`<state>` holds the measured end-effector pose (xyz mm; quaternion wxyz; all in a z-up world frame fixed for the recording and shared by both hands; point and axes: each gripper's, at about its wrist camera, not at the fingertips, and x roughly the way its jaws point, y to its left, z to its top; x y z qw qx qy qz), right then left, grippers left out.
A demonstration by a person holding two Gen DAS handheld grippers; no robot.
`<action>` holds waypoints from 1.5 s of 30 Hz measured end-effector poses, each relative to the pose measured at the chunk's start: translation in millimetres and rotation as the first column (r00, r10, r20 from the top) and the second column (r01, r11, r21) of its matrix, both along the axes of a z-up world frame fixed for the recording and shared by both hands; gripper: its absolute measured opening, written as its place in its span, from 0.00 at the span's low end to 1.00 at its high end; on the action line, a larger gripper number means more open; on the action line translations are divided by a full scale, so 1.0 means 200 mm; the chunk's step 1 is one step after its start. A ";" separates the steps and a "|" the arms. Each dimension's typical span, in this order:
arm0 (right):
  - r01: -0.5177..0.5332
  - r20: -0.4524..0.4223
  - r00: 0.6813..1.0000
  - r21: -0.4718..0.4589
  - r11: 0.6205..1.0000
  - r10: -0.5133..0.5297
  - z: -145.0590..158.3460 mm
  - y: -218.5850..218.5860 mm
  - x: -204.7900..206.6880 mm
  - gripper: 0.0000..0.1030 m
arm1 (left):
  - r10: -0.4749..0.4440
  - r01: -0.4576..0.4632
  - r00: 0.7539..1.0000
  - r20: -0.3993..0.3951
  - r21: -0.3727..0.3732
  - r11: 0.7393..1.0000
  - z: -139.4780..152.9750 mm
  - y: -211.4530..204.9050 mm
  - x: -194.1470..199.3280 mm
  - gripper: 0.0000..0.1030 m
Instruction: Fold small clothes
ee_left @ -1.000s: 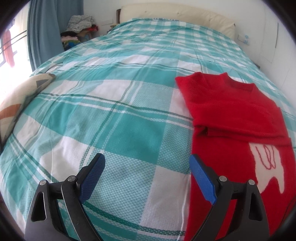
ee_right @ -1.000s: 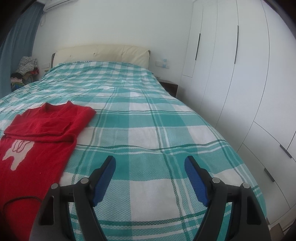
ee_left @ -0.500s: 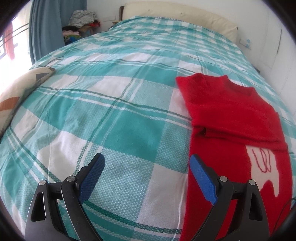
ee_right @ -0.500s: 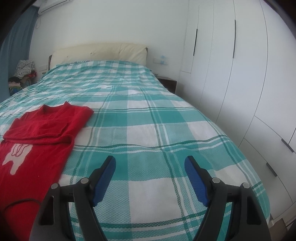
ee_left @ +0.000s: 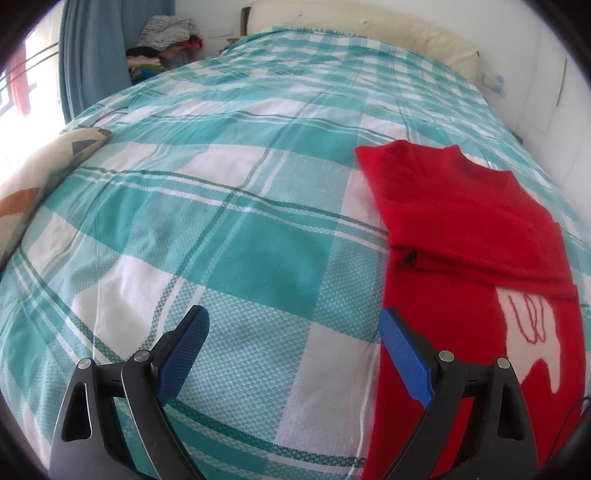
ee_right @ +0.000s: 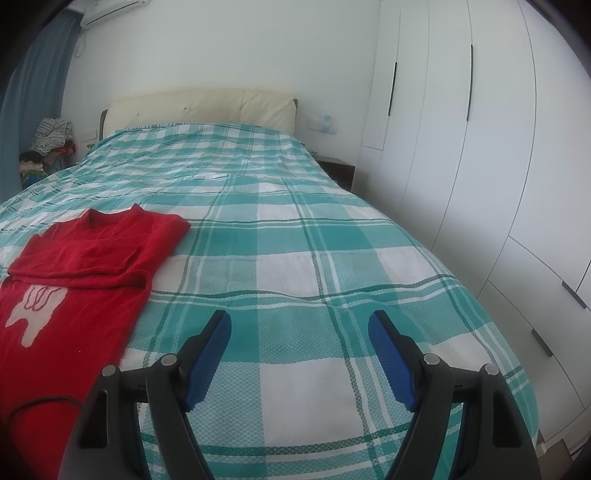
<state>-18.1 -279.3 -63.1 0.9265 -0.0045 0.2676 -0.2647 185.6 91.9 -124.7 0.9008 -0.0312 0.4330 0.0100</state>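
A red knitted sweater with a white figure on its front lies flat on the teal-and-white checked bedspread, sleeves folded across its chest. It lies at three o'clock of the left gripper, whose blue-padded fingers stand wide apart, empty. The right gripper, equally spread and empty, hangs over bare bedspread with the sweater at ten o'clock.

Left wrist view: looks from above the near end of the bed toward the headboard, fairly close to the cover; curtain far left.
Right wrist view: same direction, set further right; wardrobe fills its right side.
Shared: the red sweater, at right in the left view and at left in the right view, plus headboard and bed.
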 end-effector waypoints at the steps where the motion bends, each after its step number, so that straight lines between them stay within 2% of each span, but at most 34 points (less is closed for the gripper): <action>1: 0.001 0.000 1.000 -0.001 1.000 -0.001 0.00 0.00 0.00 0.74 | 0.001 -0.001 1.000 0.001 -0.001 1.000 0.00 0.00 0.00 0.91; 13: 0.001 0.010 1.000 -0.017 1.000 -0.001 0.01 0.01 -0.01 0.74 | 0.006 -0.006 1.000 -0.007 -0.001 1.000 -0.01 0.01 0.00 0.91; 23: 0.027 -0.036 0.999 -0.058 0.998 -0.029 -0.02 0.01 0.01 0.74 | 0.020 -0.020 1.000 -0.003 -0.005 1.000 -0.01 0.03 0.01 0.91; 30: 0.039 -0.042 0.998 -0.023 0.999 -0.040 -0.02 -0.03 0.01 0.74 | 0.030 -0.030 0.999 -0.014 0.017 0.999 -0.03 0.02 0.01 0.91; 45: 0.032 -0.050 0.998 -0.036 0.999 -0.033 -0.03 -0.01 0.02 0.74 | 0.032 -0.032 0.999 -0.022 0.014 0.999 -0.05 0.02 0.01 0.91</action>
